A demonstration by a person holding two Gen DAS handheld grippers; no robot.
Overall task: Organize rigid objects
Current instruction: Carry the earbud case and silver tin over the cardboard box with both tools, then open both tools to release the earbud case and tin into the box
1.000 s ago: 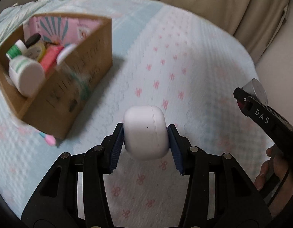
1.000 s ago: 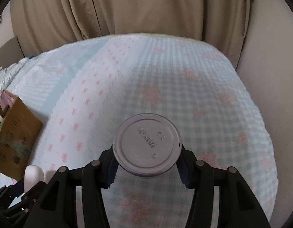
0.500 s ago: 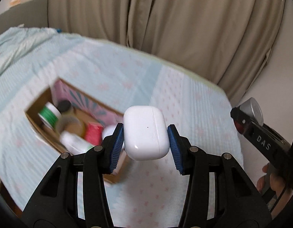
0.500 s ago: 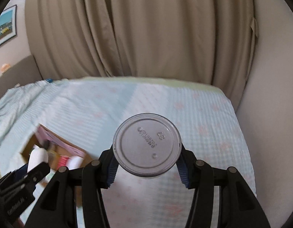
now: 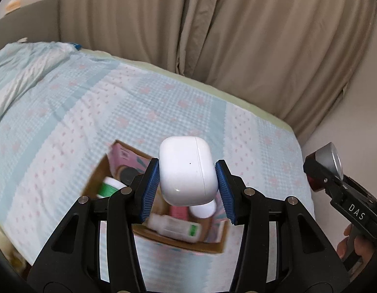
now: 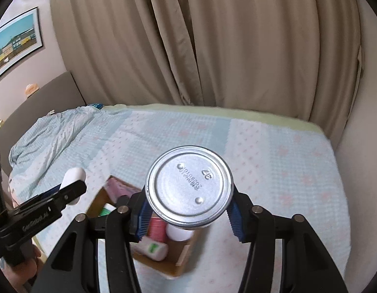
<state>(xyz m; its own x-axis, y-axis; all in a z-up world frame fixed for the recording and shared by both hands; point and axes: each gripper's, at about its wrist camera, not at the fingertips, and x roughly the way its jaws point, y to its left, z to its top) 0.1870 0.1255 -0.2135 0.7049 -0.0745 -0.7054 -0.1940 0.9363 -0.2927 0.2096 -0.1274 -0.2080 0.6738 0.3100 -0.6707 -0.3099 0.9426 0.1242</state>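
Observation:
My left gripper (image 5: 187, 190) is shut on a white earbud case (image 5: 188, 173) and holds it above an open cardboard box (image 5: 188, 243) on the bed. My right gripper (image 6: 189, 211) is shut on a silver tin can (image 6: 189, 186), its base toward the camera, also above the box (image 6: 181, 263). The box holds several bottles and jars: a green-labelled white tube (image 5: 173, 224), a pink tube (image 6: 157, 228), a white lid (image 6: 178, 233). The can shows at the right edge of the left wrist view (image 5: 327, 156), and the case at the left of the right wrist view (image 6: 73, 178).
The bed has a light blue quilt with pink motifs (image 5: 66, 112). Beige curtains (image 6: 212, 44) hang behind it. A wall stands at the right (image 6: 359, 146). A rumpled blue cover (image 6: 41, 134) lies at the far left beside a grey headboard (image 6: 41, 100).
Both grippers have risen and tilted up, so the curtains fill the top. The box has shifted from the left to below both grippers. Both still hold their objects.

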